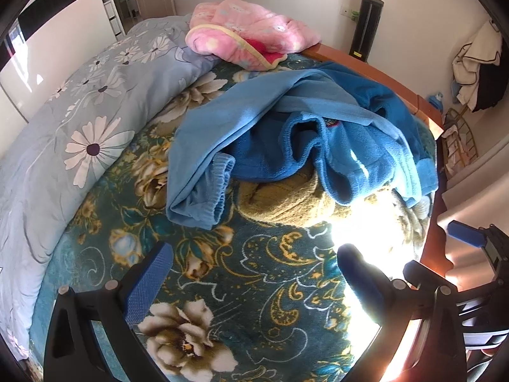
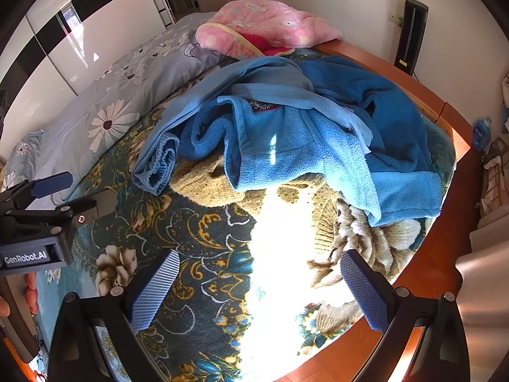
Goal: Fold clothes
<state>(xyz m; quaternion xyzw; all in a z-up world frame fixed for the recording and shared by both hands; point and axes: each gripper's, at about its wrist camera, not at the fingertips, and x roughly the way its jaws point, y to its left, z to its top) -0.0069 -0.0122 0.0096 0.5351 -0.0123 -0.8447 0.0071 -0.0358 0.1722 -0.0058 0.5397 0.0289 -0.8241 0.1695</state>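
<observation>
A heap of clothes lies on the teal floral bedspread. A dark blue fleece jacket is on top, tangled with light blue trousers whose ribbed cuff points toward me. An olive knit garment peeks out from under them. My left gripper hovers open over the bare bedspread, short of the heap, holding nothing. My right gripper is open too, empty, over the sunlit near corner. Each gripper shows at the edge of the other's view.
A pink blanket lies bunched at the far end, and a daisy-print duvet runs along the left. The wooden bed frame borders the right side. A black tower fan stands by the wall. Sun glare washes out part of the bedspread.
</observation>
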